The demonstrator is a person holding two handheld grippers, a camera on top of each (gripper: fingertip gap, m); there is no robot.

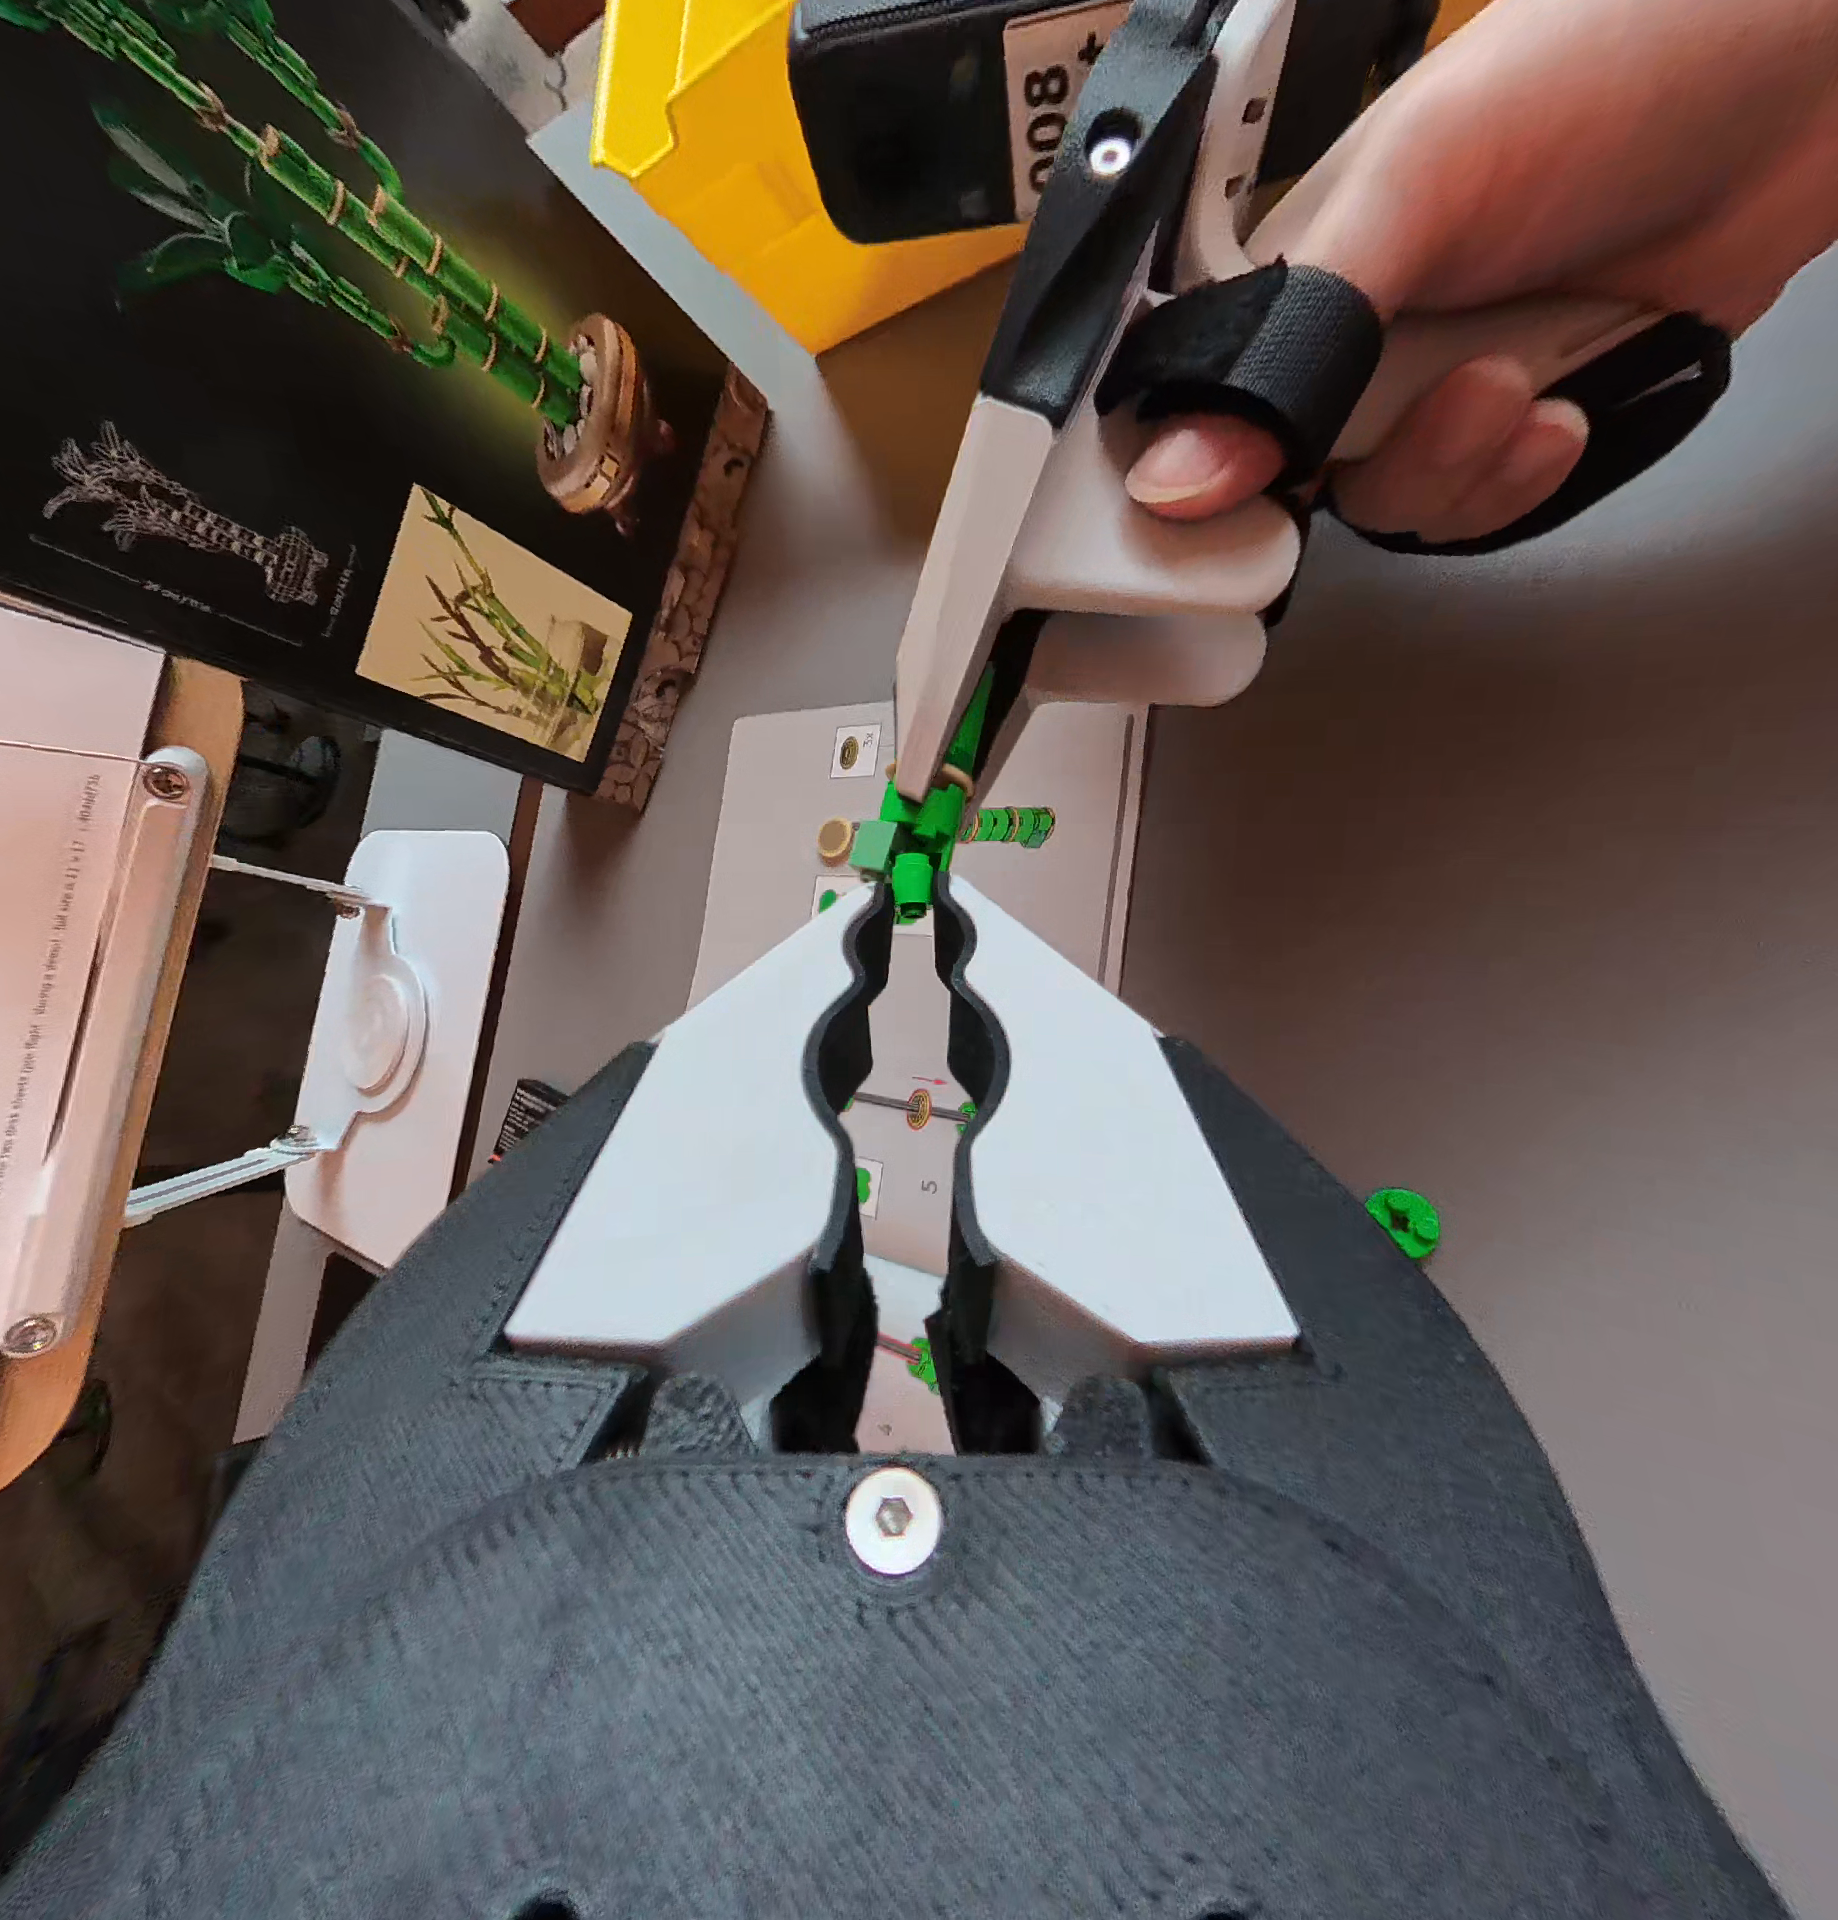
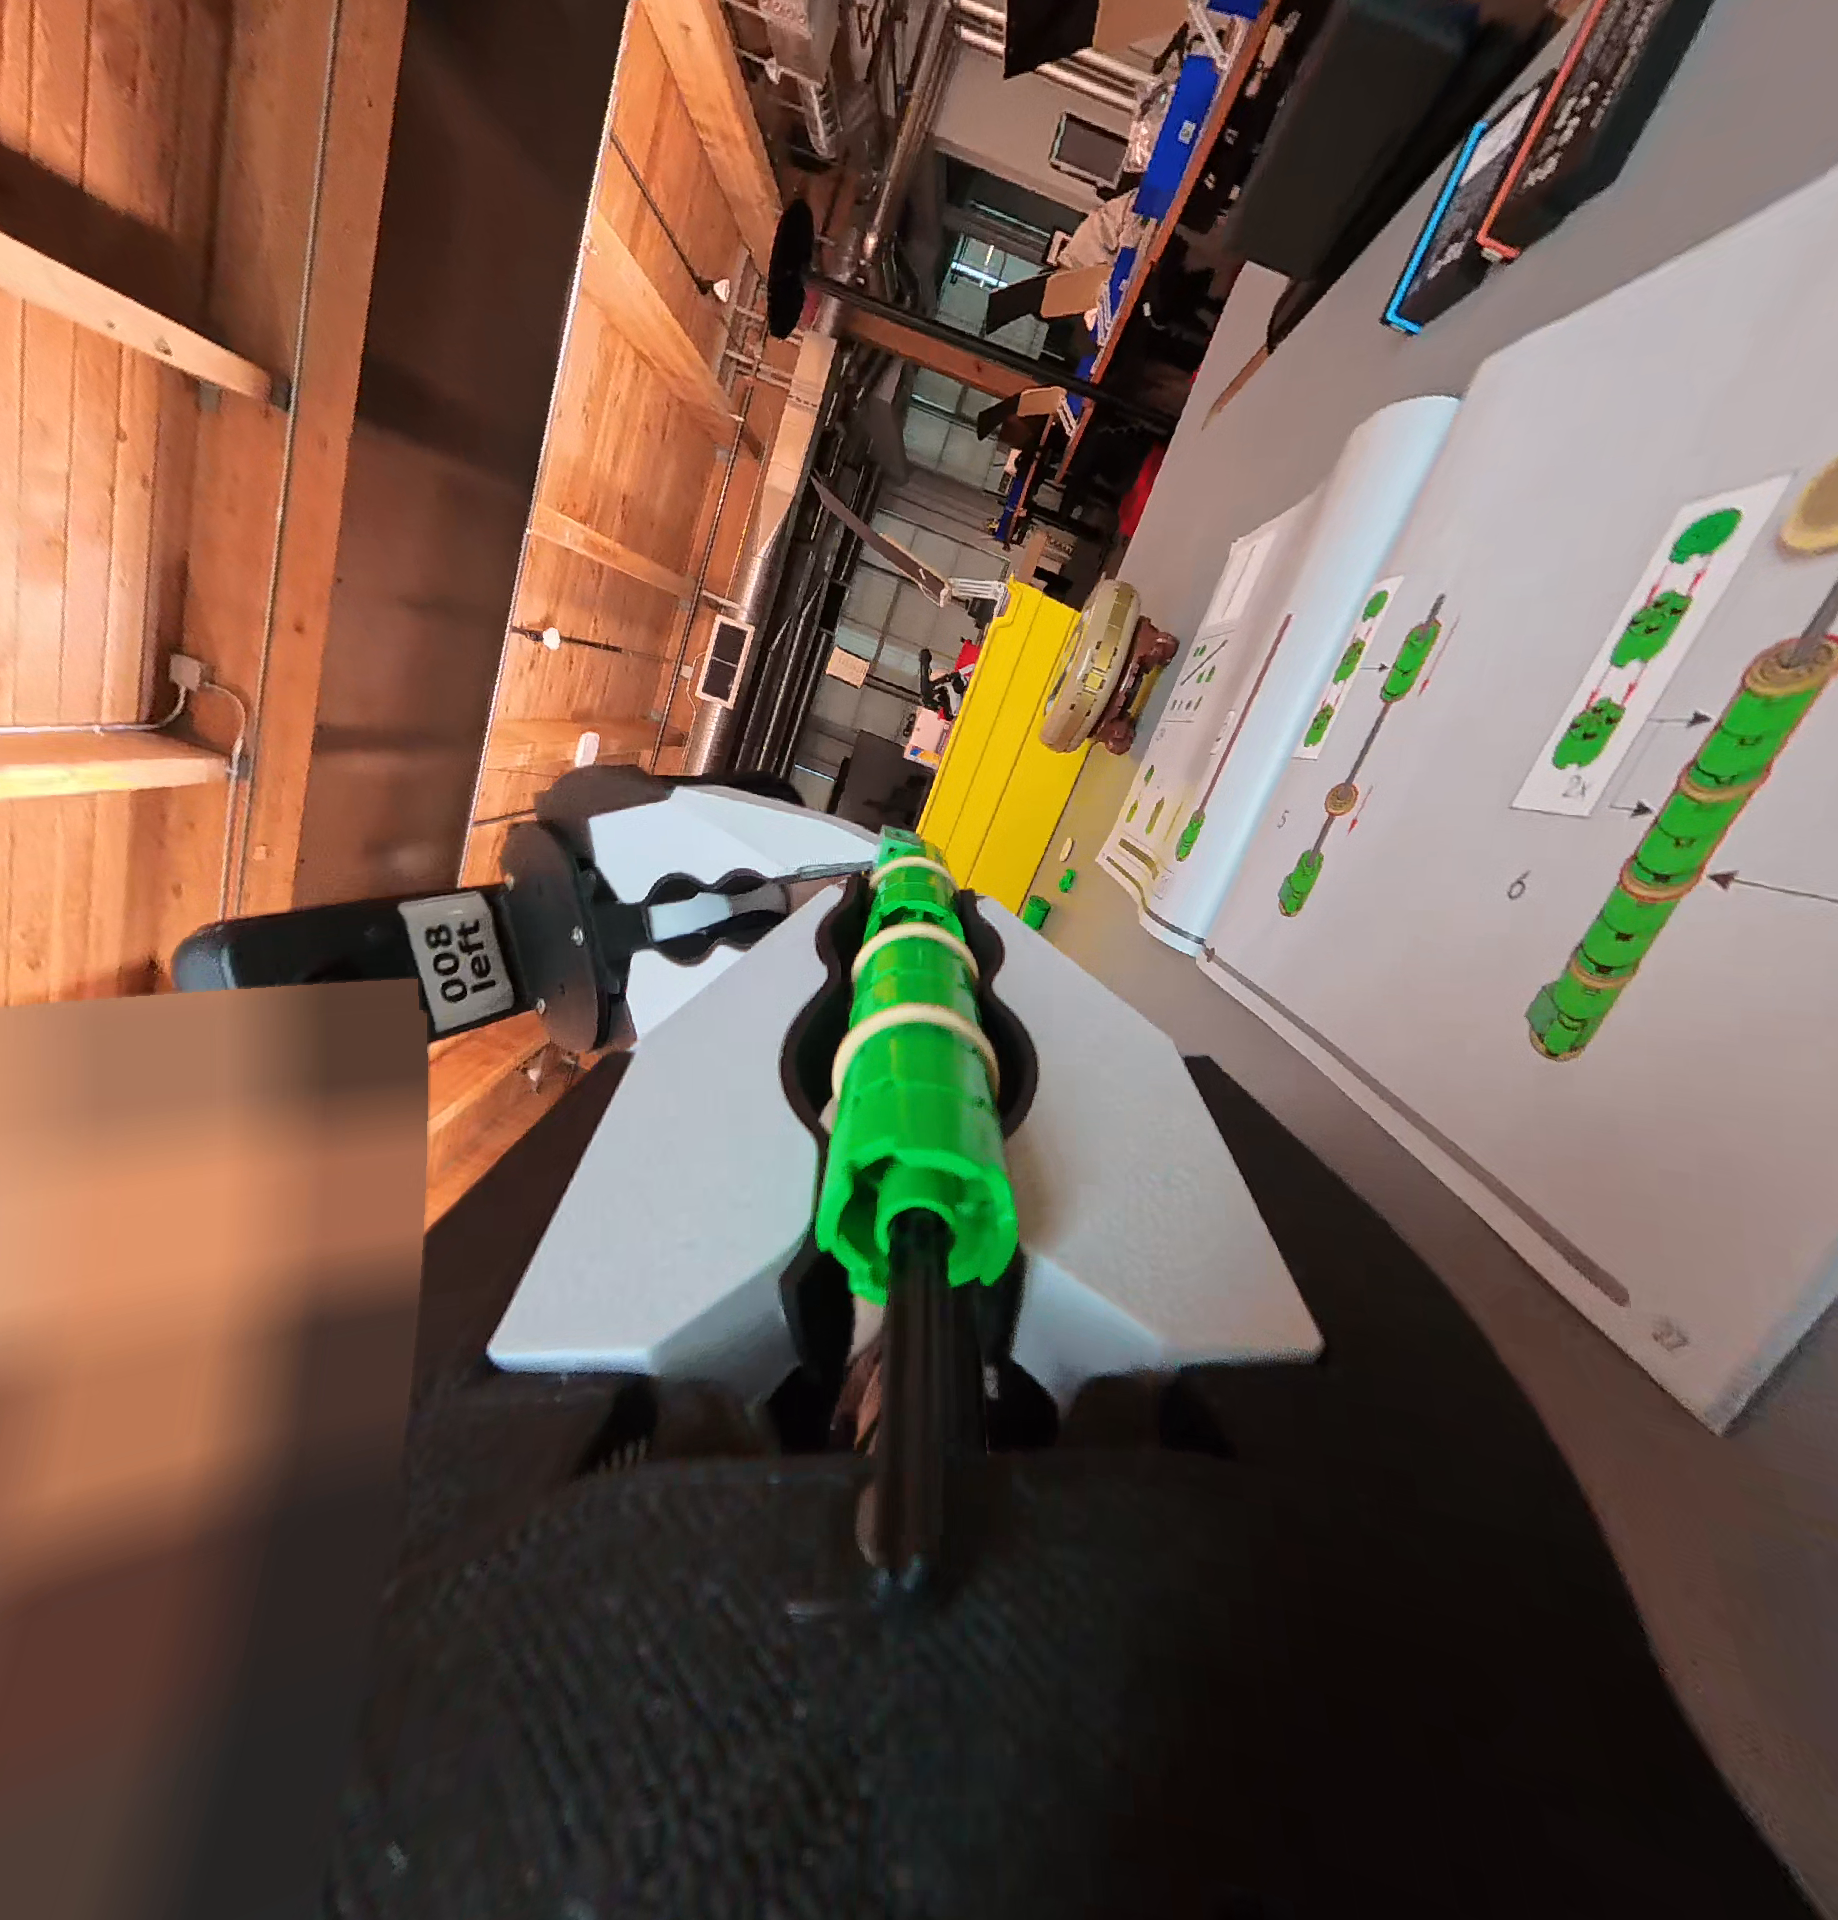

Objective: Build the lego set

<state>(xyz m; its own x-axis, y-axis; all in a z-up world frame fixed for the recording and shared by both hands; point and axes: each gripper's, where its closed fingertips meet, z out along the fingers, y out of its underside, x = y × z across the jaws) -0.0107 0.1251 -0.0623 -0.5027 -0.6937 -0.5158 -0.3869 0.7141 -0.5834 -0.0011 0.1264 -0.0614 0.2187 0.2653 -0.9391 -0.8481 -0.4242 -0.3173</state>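
Green lego stalk [image 2: 913, 1049] w/ tan rings lies lengthwise betw. the right gripper [image 2: 910, 883] jaws, clamped, black axle sticking out the rear. Left gripper [image 1: 910, 904] jaws narrow, tips pinching a small green piece [image 1: 910, 878] at the stalk's end. Instruction booklet [image 1: 1091, 831] under both; loose green round piece [image 1: 1405, 1221] right of left jaws, yellow bin [image 1: 749, 156] beyond.

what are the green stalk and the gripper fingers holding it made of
Green stalk: looks like glossy moulded plastic, judging by bright highlights on its segments; the thin cream rings appear to be plastic too. It sits on a dark axle, smooth and shiny, material uncertain. The right gripper fingers: matte light-grey plastic, likely 3D-printed, with black wavy inner liners, possibly rubbery.
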